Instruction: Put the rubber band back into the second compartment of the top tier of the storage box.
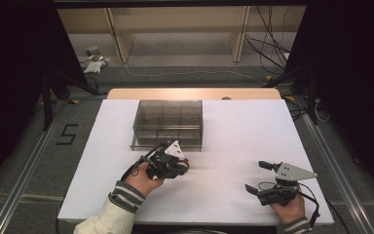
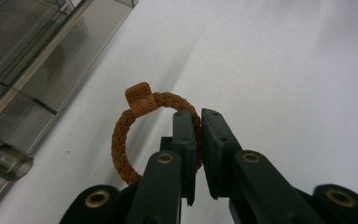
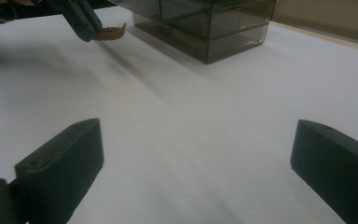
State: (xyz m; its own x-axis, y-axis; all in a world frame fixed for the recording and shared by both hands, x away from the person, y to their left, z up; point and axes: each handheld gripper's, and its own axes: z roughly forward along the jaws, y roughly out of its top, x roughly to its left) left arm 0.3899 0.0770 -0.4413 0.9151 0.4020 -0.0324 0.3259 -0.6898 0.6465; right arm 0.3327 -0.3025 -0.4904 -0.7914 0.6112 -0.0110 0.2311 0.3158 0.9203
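Note:
A brown braided cord ring (image 2: 121,140) with a small square tag hangs just above the white table. My left gripper (image 2: 198,114) is shut on the ring's right side. In the high view the left gripper (image 1: 182,163) is just in front of the clear compartment box (image 1: 168,124), held in a hand with a striped cuff. The right gripper view shows the ring (image 3: 109,32) sticking out of the left gripper's fingers (image 3: 81,21), lifted off the table near the box (image 3: 205,28). My right gripper (image 1: 254,176) rests at the table's front right, open, with nothing between its fingers (image 3: 65,158).
The smoky clear box (image 2: 37,56) has several compartments and stands at the middle back of the white table (image 1: 233,131). A wooden strip (image 1: 195,93) runs along the table's far edge. Cables and wooden shelf legs lie on the floor beyond.

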